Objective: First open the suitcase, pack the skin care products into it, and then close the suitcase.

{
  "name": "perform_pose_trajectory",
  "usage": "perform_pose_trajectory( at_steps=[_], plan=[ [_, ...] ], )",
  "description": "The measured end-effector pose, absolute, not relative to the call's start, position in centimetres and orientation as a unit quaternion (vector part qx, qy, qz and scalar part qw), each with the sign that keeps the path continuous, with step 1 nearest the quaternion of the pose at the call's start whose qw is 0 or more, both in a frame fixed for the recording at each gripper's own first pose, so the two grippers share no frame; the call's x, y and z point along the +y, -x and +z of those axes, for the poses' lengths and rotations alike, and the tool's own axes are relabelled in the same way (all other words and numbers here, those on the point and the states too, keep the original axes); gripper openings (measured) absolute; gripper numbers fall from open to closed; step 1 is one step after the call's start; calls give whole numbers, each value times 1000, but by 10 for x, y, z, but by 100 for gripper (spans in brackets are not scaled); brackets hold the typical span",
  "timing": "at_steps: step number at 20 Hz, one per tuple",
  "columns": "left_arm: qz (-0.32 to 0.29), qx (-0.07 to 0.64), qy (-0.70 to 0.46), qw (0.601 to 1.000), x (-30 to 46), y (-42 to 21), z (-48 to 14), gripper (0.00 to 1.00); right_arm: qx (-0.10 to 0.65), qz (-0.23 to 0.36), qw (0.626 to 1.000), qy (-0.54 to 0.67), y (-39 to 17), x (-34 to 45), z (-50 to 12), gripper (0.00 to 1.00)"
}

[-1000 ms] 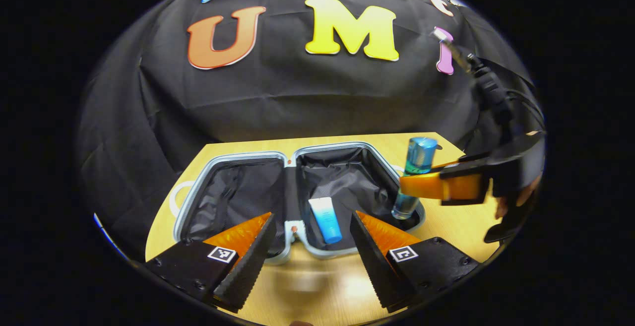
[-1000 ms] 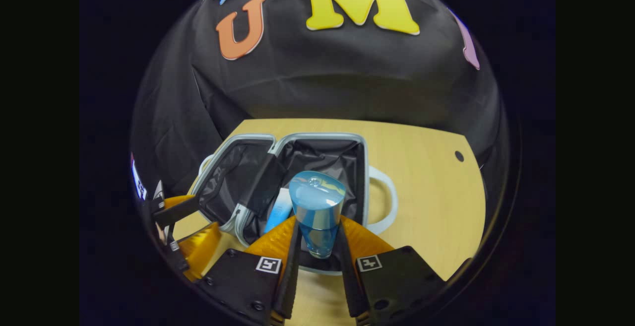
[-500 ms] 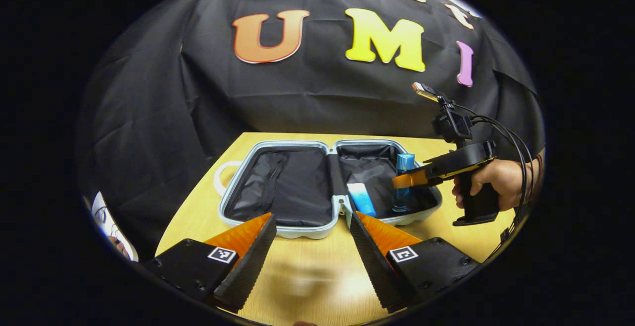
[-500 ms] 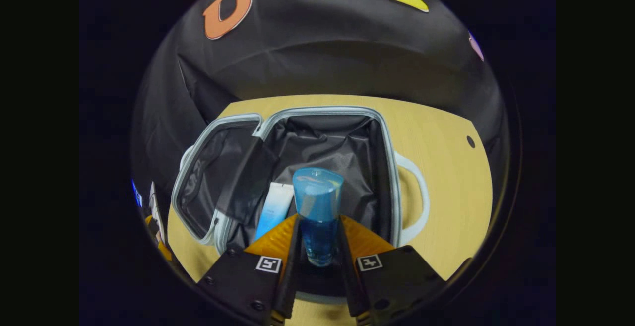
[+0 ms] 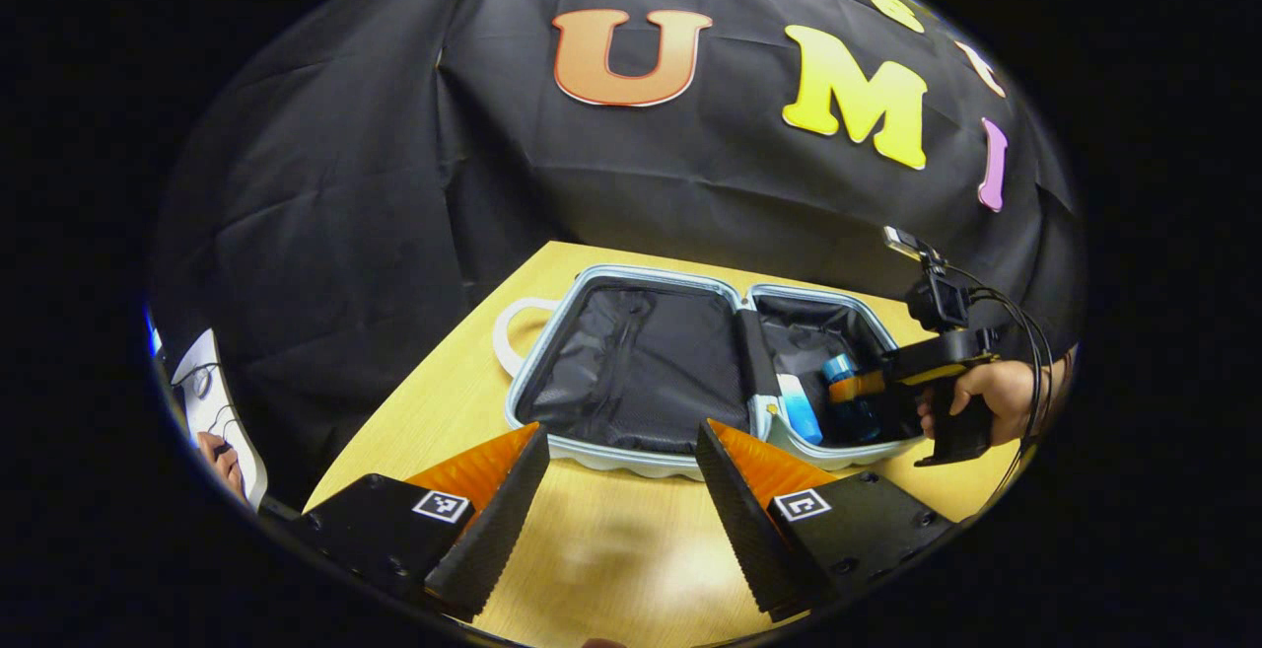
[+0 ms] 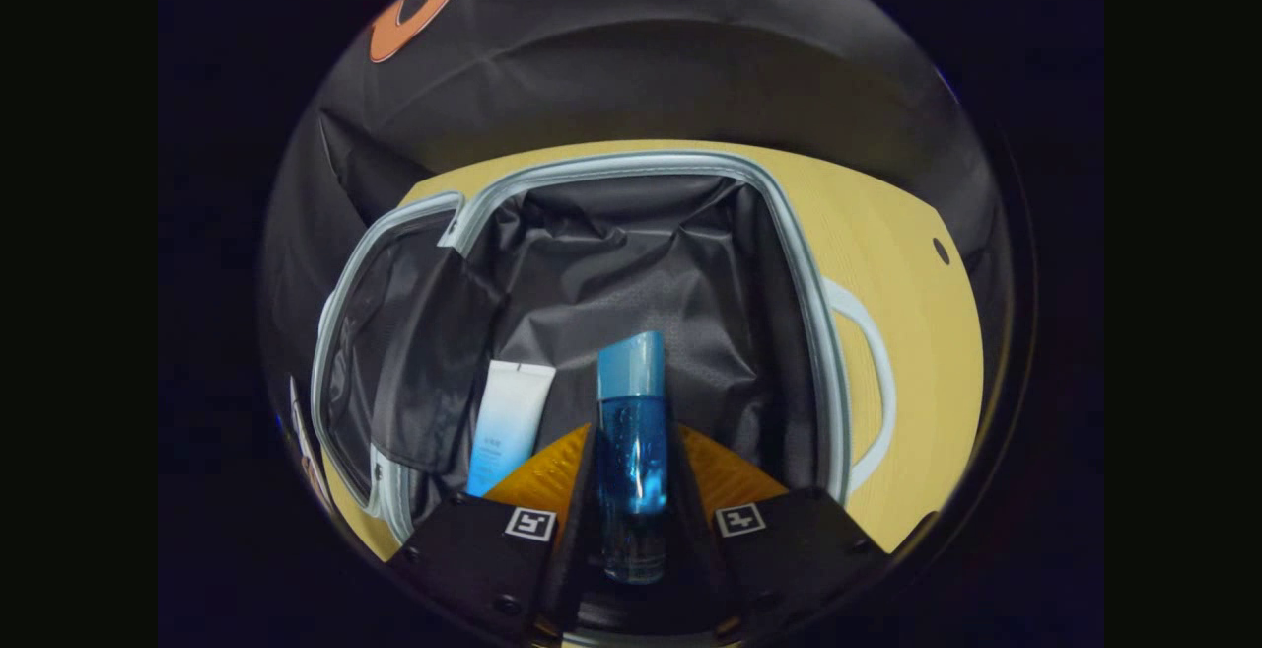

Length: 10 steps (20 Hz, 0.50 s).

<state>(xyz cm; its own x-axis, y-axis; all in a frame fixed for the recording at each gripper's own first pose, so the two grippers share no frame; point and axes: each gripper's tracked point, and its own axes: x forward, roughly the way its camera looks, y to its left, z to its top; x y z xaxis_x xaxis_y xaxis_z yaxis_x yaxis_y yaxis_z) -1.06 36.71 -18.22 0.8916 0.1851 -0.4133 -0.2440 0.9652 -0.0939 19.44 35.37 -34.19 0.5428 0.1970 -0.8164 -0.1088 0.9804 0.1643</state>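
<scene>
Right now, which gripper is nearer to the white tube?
Right. The right gripper holds the bottle inside the suitcase, beside the tube. The left gripper hovers over the table, outside.

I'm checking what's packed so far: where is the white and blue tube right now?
In the right gripper view the tube lies in the open suitcase, left of the blue bottle held by the right gripper.

Left gripper (image 5: 621, 500): 2 wedge-shaped fingers with serrated inner faces, black screw-fastened mounts, each bearing 1 square black-and-white marker. Right gripper (image 5: 850, 387): black pistol-grip body, top-mounted camera module, black cables trailing past the hand (image 5: 996, 394).
</scene>
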Motion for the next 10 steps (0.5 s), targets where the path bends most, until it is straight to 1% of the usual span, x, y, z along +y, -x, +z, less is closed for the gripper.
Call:
perform_pose_trajectory(
  at_steps=[1, 2, 4, 5, 6, 7, 8, 10],
  plan=[
    [112, 199, 81, 970, 374, 13, -187, 96, 465, 90, 880, -40, -195, 353, -336, 44],
    [113, 194, 89, 971, 380, 10, -186, 96, 452, 94, 887, -32, -194, 354, -325, 52],
    [111, 182, 101, 972, 397, -1, -184, 96, 412, 107, 905, -12, -197, 351, -292, 62],
    [107, 176, 110, 972, 405, -6, -183, 96, 389, 120, 913, -7, -196, 352, -272, 64],
    [98, 166, 126, 973, 410, -13, -182, 96, 365, 134, 921, -2, -193, 353, -250, 68],
    [81, 155, 155, 972, 412, -17, -178, 98, 341, 146, 929, 3, -190, 352, -227, 69],
    [59, 134, 194, 970, 411, -26, -173, 97, 320, 158, 934, 2, -183, 350, -203, 78],
    [35, 97, 280, 955, 423, -39, -162, 97, 299, 172, 938, -18, -164, 344, -160, 77]
  ],
)
